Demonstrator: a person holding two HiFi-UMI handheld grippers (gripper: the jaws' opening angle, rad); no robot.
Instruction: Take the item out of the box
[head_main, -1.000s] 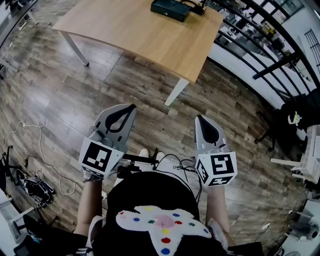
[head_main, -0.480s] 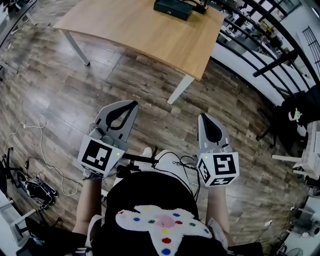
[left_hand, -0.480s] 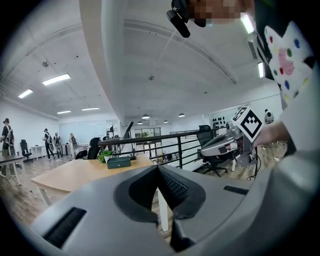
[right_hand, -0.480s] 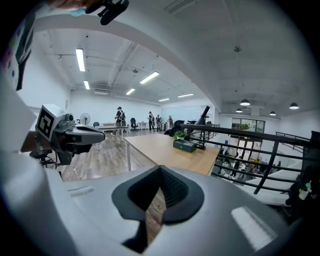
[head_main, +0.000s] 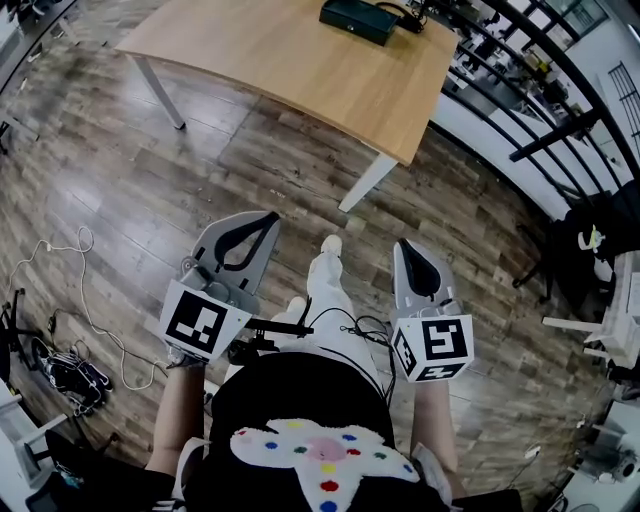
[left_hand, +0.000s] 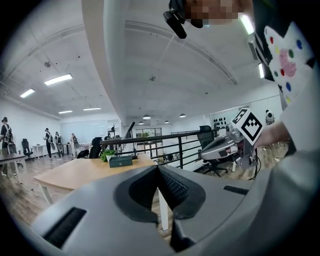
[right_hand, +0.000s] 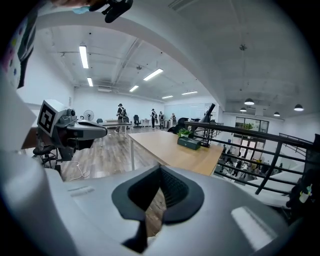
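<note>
Both tools are held low in front of the body, pointed forward over the wood floor (head_main: 150, 170), well apart from anything to grasp. The left hand-held gripper (head_main: 258, 218) is shut, its jaws pressed together with nothing between them. The same is noted for the right hand-held gripper (head_main: 408, 248): closed and empty. They are probably carried shut because no grasp is due yet.

The box (head_main: 360, 19), dark green, is set near the far edge of the surface (head_main: 290, 60), close to a black railing (head_main: 540, 110), with cables beside it. The item itself is not seen and is judged to be inside the box. Whether the lid is up cannot be told from here.

One leg (head_main: 325, 280) is put forward between the two grippers, so an approach on foot is judged to be the step in hand. The task is barely begun: the box must be reached first, then opened or reached into.
</note>
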